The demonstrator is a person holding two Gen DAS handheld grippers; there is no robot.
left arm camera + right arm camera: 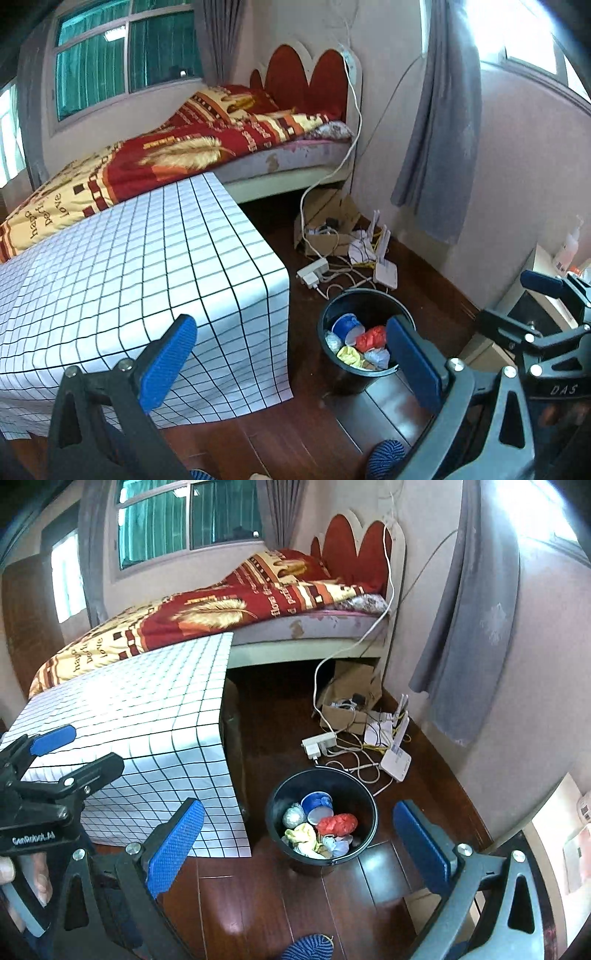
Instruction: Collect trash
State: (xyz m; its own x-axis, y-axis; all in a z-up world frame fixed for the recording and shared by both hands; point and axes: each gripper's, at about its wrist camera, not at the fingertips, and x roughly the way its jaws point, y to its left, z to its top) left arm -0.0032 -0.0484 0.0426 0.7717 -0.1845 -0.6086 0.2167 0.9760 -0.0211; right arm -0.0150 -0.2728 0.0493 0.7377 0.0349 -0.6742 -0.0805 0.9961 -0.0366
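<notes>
1. Both tongs, left gripper (291, 365) and right gripper (299, 845), are held spread and empty above the floor.
2. Trash (321, 830) is seen piled inside the black bucket (365, 805) beside the checked table (147, 709).

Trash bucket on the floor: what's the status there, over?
Left gripper open, empty. Right gripper open, empty. Black bucket upright on floor, crumpled trash inside. Checked table alongside, nothing blocking.

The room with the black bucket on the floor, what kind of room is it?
Most likely a bedroom in a home. There is a bed with a red and yellow blanket, and a grey curtain hangs at a window. A table under a checked cloth stands beside the bed.
</notes>
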